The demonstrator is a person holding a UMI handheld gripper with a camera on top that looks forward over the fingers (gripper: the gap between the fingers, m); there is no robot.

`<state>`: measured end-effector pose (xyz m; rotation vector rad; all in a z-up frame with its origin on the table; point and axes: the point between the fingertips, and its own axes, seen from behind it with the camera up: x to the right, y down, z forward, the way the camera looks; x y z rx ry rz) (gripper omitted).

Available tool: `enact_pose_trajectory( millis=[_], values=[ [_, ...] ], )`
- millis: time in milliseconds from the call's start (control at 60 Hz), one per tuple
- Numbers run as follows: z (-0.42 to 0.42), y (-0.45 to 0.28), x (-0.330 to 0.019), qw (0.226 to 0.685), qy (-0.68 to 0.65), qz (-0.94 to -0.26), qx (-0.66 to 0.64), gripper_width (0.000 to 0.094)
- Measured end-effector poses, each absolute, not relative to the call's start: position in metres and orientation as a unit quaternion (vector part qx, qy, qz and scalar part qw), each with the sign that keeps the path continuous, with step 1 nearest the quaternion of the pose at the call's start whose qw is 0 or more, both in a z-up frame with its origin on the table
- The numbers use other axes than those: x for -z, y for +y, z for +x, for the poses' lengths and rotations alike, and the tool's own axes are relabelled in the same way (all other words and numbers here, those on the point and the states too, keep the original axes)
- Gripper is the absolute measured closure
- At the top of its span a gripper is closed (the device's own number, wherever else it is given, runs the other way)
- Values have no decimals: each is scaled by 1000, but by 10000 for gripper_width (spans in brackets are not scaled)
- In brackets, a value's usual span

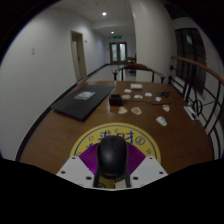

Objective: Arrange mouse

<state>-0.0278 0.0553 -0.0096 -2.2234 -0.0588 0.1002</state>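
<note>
A black mouse (112,158) sits between my gripper's (112,168) two fingers, close to the camera. The purple pads flank it and press on both its sides. Just under and ahead of it lies a round mat with a yellow rim and dark lettering (120,131), on a long wooden table (55,135). I cannot tell whether the mouse rests on the mat or is held just above it.
A flat black rectangular thing (84,99) lies on the table's left half. A small dark box (117,100) and several small white items (150,96) lie beyond the mat, one (162,120) to its right. Chairs (192,100) stand along the right side. A corridor runs beyond the table.
</note>
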Motion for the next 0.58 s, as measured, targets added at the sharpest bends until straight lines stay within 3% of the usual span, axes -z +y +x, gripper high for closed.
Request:
enact_pose_trajectory(
  millis=[83,200,333,483,583],
  values=[
    [-27,59,14,451,-22,-892,-33,577],
    [-30,57,14,436,-37,-899,-39,424],
    [-29,35,-9,449,-71,-889,-57,60],
    [-12,-25,-50,486,-86,-865,-95,82],
    [9,-64,-57,495,-79,-858,-117,87]
  ],
)
